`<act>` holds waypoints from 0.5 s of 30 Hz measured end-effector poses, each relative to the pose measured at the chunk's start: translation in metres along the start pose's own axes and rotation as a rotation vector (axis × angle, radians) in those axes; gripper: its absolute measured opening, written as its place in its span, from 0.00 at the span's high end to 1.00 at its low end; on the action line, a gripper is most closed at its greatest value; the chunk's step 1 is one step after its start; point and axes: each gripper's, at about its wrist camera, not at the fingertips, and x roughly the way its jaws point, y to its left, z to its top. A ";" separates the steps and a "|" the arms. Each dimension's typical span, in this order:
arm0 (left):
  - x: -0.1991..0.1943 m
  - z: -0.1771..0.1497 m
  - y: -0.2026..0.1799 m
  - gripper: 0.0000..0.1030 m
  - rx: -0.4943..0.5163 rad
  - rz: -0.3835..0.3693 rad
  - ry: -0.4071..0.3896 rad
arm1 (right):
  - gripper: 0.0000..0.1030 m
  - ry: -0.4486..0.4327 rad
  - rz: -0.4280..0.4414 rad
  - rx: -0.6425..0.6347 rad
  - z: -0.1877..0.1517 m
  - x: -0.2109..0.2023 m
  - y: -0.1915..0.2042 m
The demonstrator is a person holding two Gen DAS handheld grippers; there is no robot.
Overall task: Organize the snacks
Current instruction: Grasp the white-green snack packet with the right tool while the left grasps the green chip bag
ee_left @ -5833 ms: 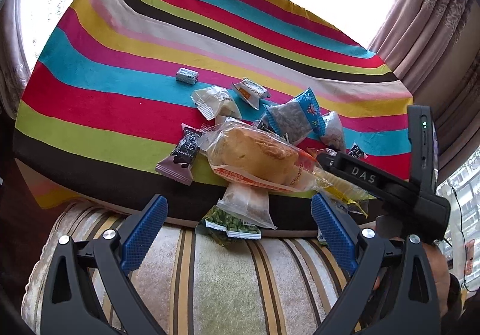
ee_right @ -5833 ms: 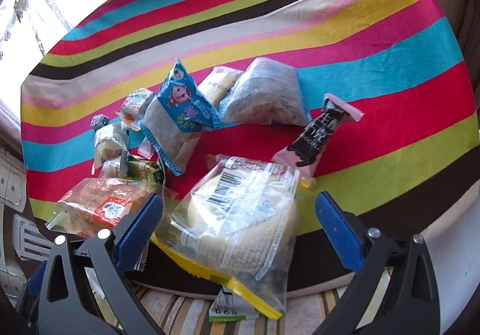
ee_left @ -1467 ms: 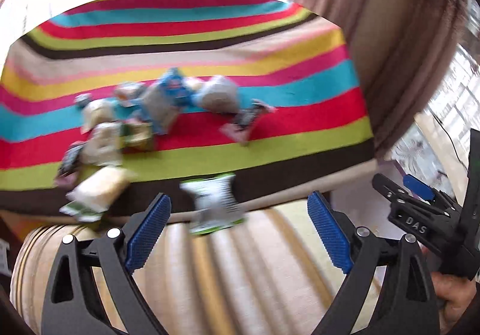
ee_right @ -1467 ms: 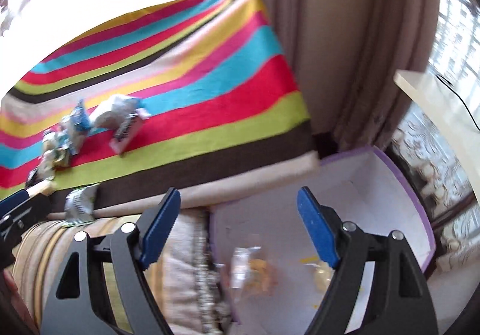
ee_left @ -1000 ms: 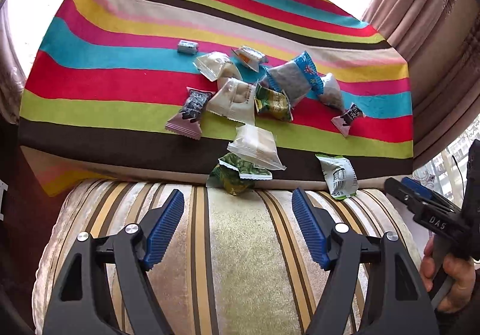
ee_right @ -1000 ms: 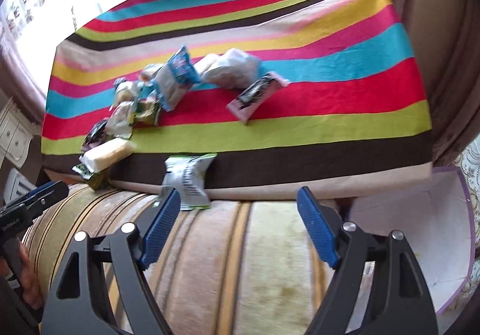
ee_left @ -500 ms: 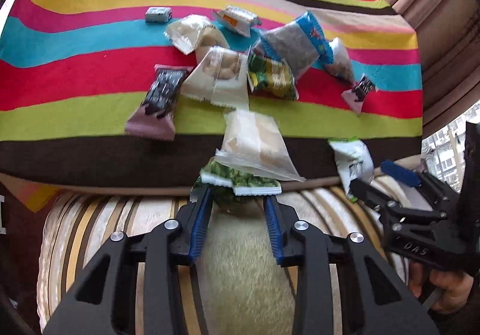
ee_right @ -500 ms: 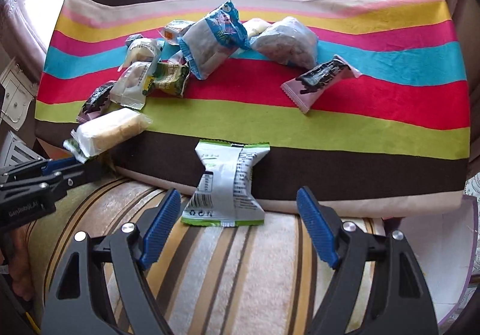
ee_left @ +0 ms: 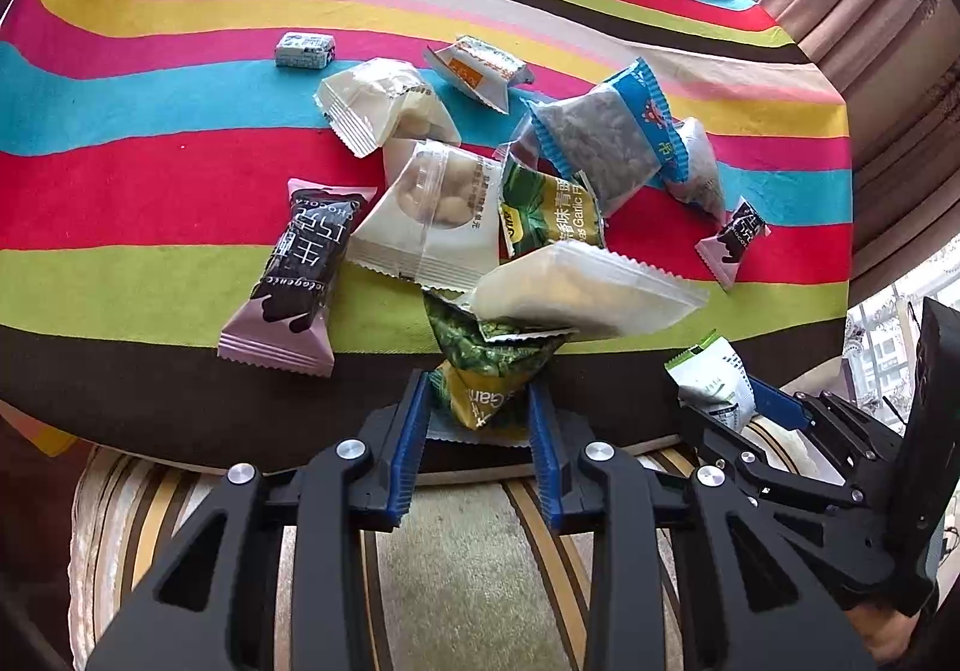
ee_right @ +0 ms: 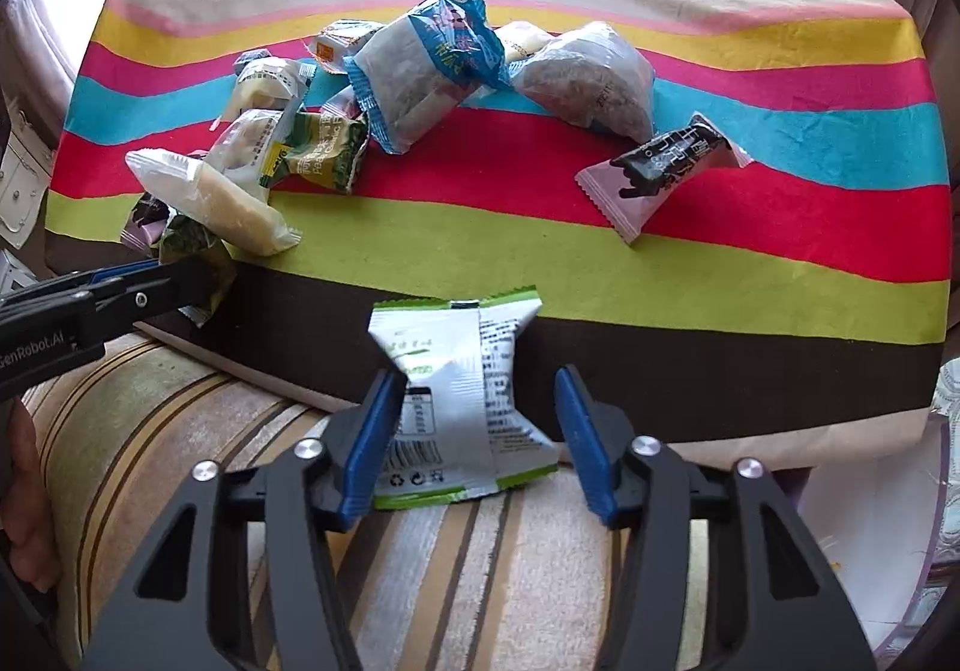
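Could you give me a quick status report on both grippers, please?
Left gripper shut on green garlic-pea packet. Right gripper open, straddling white-green packet. White packet overlaps the green one.

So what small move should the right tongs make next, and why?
Probably finish closing. The right tongs straddle the white and green packet: one pad touches its edge, the other is apart. The left tongs already pinch the green pea packet, so only this grasp seems unfinished.
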 end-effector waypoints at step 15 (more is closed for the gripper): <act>-0.009 -0.011 0.003 0.77 -0.024 -0.043 -0.034 | 0.67 -0.084 0.024 0.046 -0.012 -0.023 -0.012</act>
